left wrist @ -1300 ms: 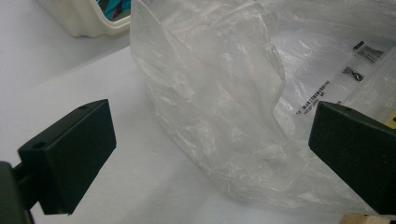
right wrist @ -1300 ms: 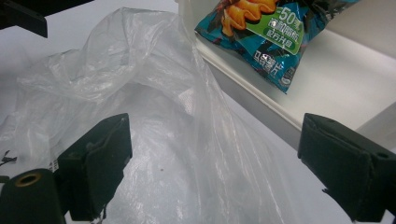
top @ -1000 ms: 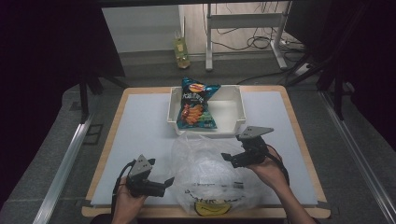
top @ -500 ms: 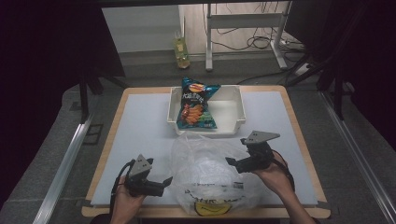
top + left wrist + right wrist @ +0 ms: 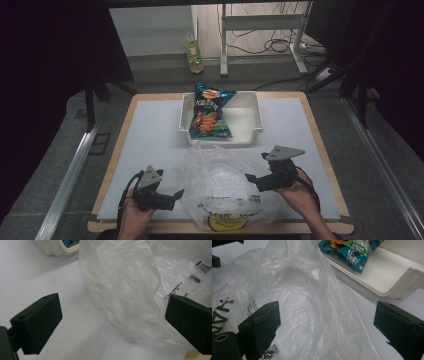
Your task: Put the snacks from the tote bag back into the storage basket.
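Note:
A crumpled clear plastic bag (image 5: 225,185) with black and yellow print lies at the table's front middle. My left gripper (image 5: 176,194) rests at the bag's left edge, open, its tips pointing at the bag. In the left gripper view the bag (image 5: 125,290) lies ahead between the wide-apart jaws of that gripper (image 5: 112,322). At the bag's right edge my right gripper (image 5: 249,178) is open, with the bag (image 5: 294,302) under and between its jaws (image 5: 329,327). A blue chips bag (image 5: 210,112) leans in a white bin (image 5: 250,122) behind the plastic bag.
The bin's near wall (image 5: 387,282) stands just beyond the plastic bag, with the chips bag (image 5: 347,250) in it. Bare white table surface (image 5: 150,135) lies left and right of the bin. The wooden front edge (image 5: 300,227) is near my hands.
My right gripper has drifted a little to the right and toward the front edge. The left gripper and the bag have stayed put.

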Tool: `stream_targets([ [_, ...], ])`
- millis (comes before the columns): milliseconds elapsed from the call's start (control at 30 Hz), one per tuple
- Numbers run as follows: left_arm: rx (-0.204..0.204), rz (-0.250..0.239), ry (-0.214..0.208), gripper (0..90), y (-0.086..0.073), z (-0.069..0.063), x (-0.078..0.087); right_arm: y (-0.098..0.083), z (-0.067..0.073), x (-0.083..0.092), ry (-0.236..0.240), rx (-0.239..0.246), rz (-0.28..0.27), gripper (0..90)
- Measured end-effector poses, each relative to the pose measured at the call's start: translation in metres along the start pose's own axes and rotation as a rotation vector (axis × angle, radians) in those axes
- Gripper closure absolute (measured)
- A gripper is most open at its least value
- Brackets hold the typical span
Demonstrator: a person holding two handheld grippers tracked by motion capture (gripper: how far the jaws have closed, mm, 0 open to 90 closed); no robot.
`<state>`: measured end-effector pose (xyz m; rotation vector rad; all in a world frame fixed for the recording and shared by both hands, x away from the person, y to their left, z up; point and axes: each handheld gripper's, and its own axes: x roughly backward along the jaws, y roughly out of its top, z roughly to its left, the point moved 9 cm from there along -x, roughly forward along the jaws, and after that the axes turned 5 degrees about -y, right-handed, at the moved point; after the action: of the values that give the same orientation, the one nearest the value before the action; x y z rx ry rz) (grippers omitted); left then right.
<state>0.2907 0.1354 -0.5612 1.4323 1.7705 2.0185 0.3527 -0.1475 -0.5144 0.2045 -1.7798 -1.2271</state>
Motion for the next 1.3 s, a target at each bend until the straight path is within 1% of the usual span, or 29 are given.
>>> stream_targets([
  [233, 0.001, -0.004, 0.001, 0.9, 0.000, 0.000, 0.001, 0.005, 0.003, 0.004, 0.008, -0.010, -0.020, 6.8],
  [333, -0.001, -0.003, -0.001, 0.9, 0.000, 0.000, 0.000, -0.001, 0.006, 0.008, 0.013, -0.011, -0.017, 6.7],
  [467, -0.004, 0.000, -0.002, 0.9, 0.000, -0.001, 0.000, -0.009, 0.004, 0.011, 0.006, -0.016, -0.011, 6.7],
  [667, 0.001, -0.002, -0.001, 0.9, 0.000, 0.000, 0.000, -0.012, 0.001, 0.016, -0.002, -0.022, -0.019, 6.7],
  [767, 0.002, -0.001, -0.001, 0.9, 0.000, 0.000, 0.000, -0.017, 0.001, 0.019, -0.009, -0.032, -0.015, 6.4],
  [900, -0.001, 0.001, -0.002, 0.9, 0.000, -0.001, 0.000, -0.021, 0.000, 0.021, -0.018, -0.033, -0.014, 5.7],
  [1300, -0.001, 0.002, -0.005, 0.9, 0.000, -0.002, 0.000, -0.031, -0.003, 0.036, -0.033, -0.053, -0.025, 5.3],
])
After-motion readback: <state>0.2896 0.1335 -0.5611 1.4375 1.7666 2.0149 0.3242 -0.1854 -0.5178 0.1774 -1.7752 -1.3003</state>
